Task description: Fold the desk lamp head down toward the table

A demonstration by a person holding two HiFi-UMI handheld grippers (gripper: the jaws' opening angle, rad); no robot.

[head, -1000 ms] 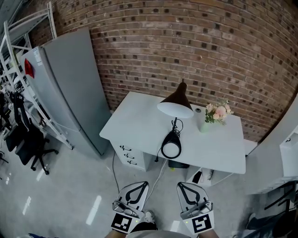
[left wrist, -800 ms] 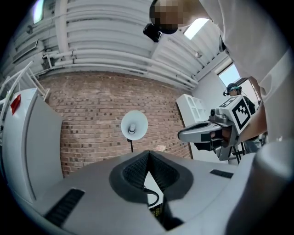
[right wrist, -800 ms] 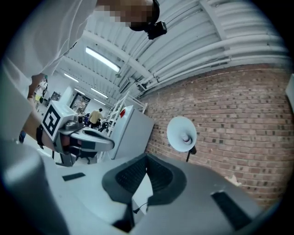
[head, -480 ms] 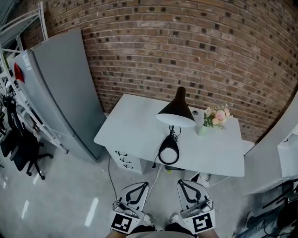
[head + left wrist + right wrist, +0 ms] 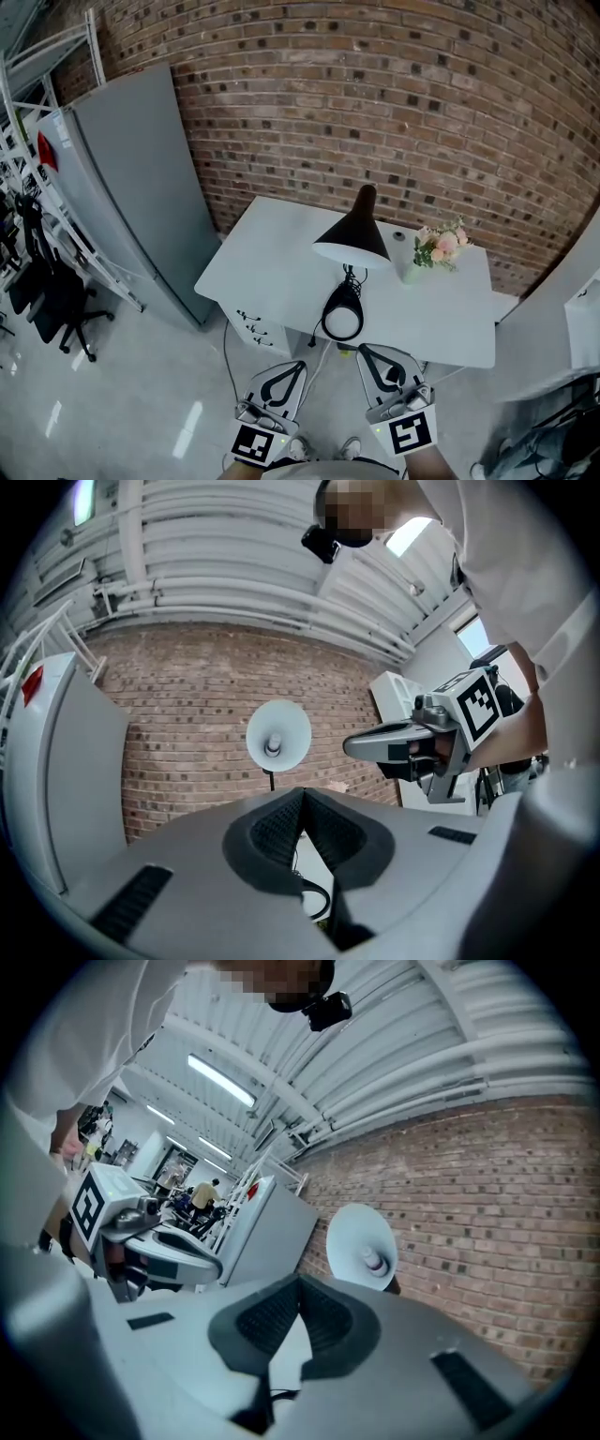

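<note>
The desk lamp stands on the white desk [image 5: 272, 267]. Its black cone shade [image 5: 352, 236] is raised and its round base [image 5: 343, 320] sits near the desk's front edge. Both grippers are held side by side in front of the desk, short of the lamp. My left gripper [image 5: 299, 365] is shut and holds nothing. My right gripper [image 5: 362, 349] is also shut and holds nothing, with its tip just below the desk's front edge. In the left gripper view the shade's white inside [image 5: 278, 735] shows above the closed jaws. The right gripper view shows that white inside [image 5: 362, 1244] too.
A small vase of pink flowers [image 5: 434, 248] stands on the desk right of the lamp. A grey cabinet [image 5: 141, 187] stands left of the desk against the brick wall [image 5: 394, 103]. A drawer unit [image 5: 266, 330] and a hanging cable sit under the desk. An office chair [image 5: 54, 305] is at far left.
Both grippers have moved forward toward the desk, the right one a little higher. The desk and lamp sit slightly closer in the head view. The jaws stayed shut.
</note>
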